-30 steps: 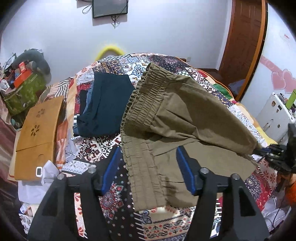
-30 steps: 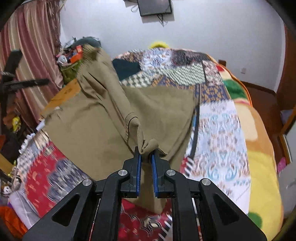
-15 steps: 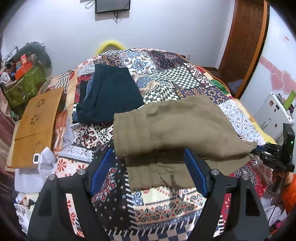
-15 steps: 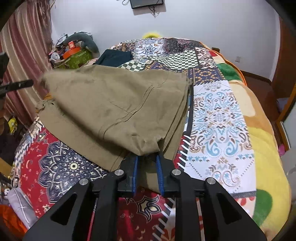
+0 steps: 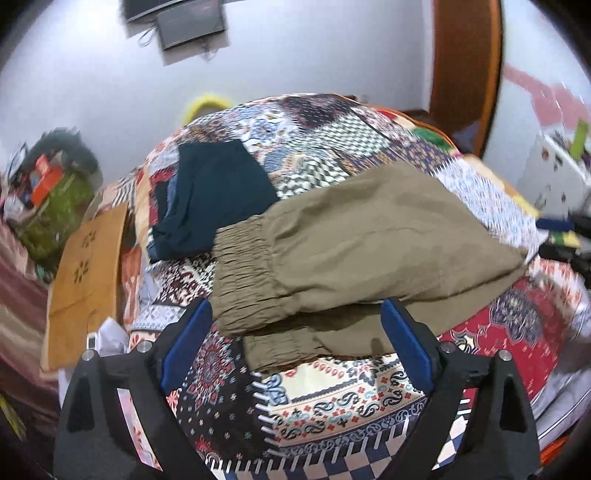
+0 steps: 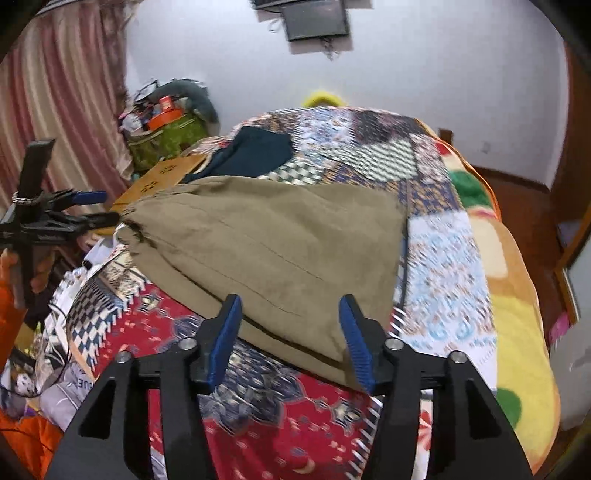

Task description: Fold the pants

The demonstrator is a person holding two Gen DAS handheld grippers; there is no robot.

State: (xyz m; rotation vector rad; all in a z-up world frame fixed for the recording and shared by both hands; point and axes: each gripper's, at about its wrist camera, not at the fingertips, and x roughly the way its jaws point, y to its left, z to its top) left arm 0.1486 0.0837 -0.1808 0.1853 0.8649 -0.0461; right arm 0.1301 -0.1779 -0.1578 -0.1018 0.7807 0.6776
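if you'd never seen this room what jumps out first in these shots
The olive pants lie folded across the middle of the loud patchwork bedspread, the gathered waistband toward the left gripper. Both grippers hang open over the near edge of the fabric, the right gripper at the opposite end. Behind the pants sits a dark teal garment, farther up the bed.

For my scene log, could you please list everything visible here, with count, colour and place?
olive pants: one, olive, folded on the bed.
dark garment: one, navy, beside the waistband.
patchwork bedspread: one, multicoloured, covering the bed.
wooden board: one, tan, at the bed's left edge.
green bag: one, by the curtain.
curtain: one, pink.
screen: one, black, on the wall.
door: one, brown.
left hand-held gripper: open.
right hand-held gripper: open.
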